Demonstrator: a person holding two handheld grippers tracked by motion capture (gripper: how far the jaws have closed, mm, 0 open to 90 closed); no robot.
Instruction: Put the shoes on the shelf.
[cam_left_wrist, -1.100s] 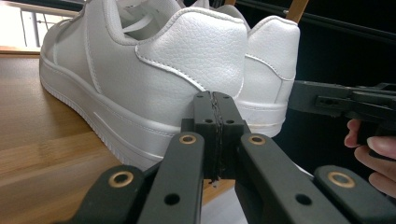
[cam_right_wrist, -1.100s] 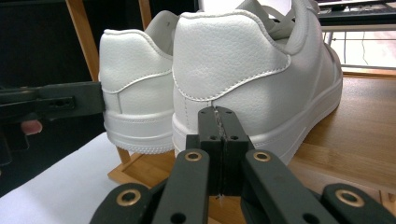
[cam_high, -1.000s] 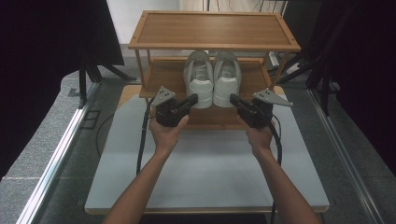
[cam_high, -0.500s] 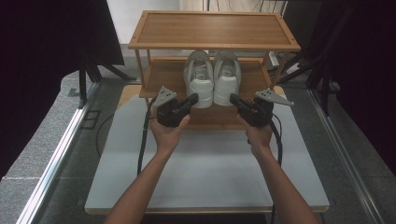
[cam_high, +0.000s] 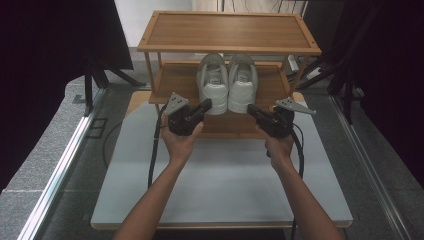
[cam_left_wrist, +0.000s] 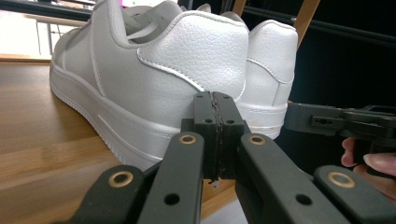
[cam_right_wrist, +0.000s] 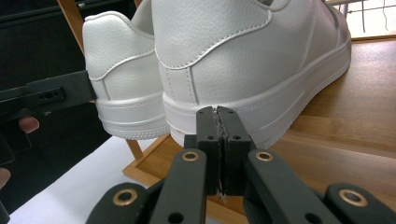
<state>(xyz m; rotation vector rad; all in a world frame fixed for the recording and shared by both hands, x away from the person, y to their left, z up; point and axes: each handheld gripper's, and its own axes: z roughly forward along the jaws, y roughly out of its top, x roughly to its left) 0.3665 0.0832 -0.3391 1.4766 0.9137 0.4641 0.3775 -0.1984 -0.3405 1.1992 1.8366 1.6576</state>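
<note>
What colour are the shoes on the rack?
White shoes, clearest in the left gripper view.

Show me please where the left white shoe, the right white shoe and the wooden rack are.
left white shoe (cam_high: 212, 80): high view, on its tongue.
right white shoe (cam_high: 242, 80): high view, on its tongue.
wooden rack (cam_high: 227, 31): high view, on the bare top shelf.

High view overhead; gripper views close behind white shoes (cam_left_wrist: 154, 70).

My white table (cam_high: 225, 190) sits over grey floor (cam_high: 45, 165), a metal rail (cam_high: 60, 170) along its left edge, dark curtains (cam_high: 45, 45) on both sides, tripod legs (cam_high: 100, 75) back left.
</note>
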